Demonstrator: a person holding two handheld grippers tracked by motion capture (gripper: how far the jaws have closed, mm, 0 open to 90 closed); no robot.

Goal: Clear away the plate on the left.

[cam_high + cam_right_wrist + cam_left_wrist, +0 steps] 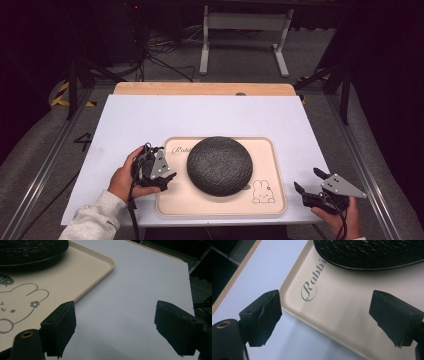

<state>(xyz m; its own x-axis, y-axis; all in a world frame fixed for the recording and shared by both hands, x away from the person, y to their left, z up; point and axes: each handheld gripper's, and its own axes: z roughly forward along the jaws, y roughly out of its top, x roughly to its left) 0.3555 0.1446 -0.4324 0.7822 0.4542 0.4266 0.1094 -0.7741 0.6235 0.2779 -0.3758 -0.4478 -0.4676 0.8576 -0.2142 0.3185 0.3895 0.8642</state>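
Meanwhile, a black dome (220, 165) sits mid-tray (172, 205), between the tongs: the left gripper (167, 179) gapes over the tray's left edge, the right gripper (309, 181) gapes beyond its right edge.

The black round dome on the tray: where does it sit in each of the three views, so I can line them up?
High view: the black dome sits mid-tray, between the left gripper and right gripper.
Left gripper view: its edge crosses the top right, beyond the open jaws.
Right gripper view: its edge fills the top left corner.
Shared landmark: the beige tray, with its rim in the left gripper view and right gripper view.
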